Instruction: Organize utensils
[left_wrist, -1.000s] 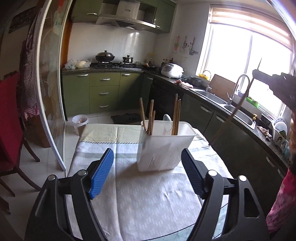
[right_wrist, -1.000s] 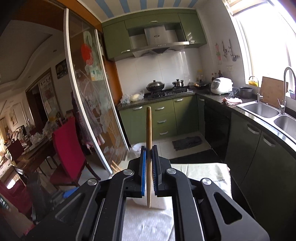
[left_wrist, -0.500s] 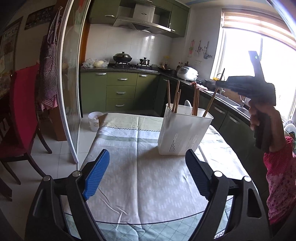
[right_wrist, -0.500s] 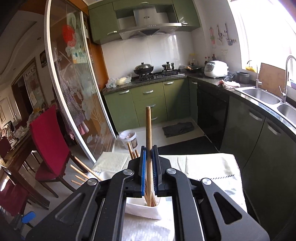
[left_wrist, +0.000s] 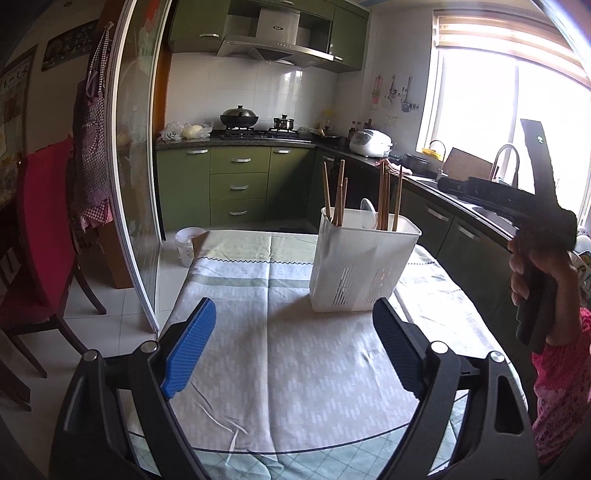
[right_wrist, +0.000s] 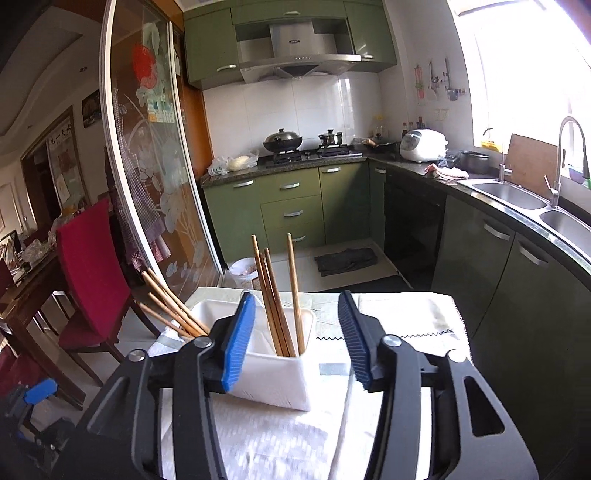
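A green kitchen with a cloth-covered bench (left_wrist: 295, 354) is seen. A white utensil holder (left_wrist: 360, 266) stands on the bench, with wooden chopsticks (right_wrist: 295, 291) upright inside it. A red chair (right_wrist: 92, 266) is placed left of the holder. The left hand-held gripper (left_wrist: 291, 349) is spread wide and empty, before the holder. The right hand-held gripper (right_wrist: 297, 339) is now opened wide; the chopstick gripped half a second ago has been released into the holder.

A white plastic utensil holder (left_wrist: 364, 264), slotted low on its walls, is seen standing upright on the cloth-covered counter (left_wrist: 295, 354). Wooden chopsticks (right_wrist: 280, 295) are held in it in two clusters, one leaning outward at the left end, the other nearly upright. A white spoon (left_wrist: 367, 212) is seen between the clusters.
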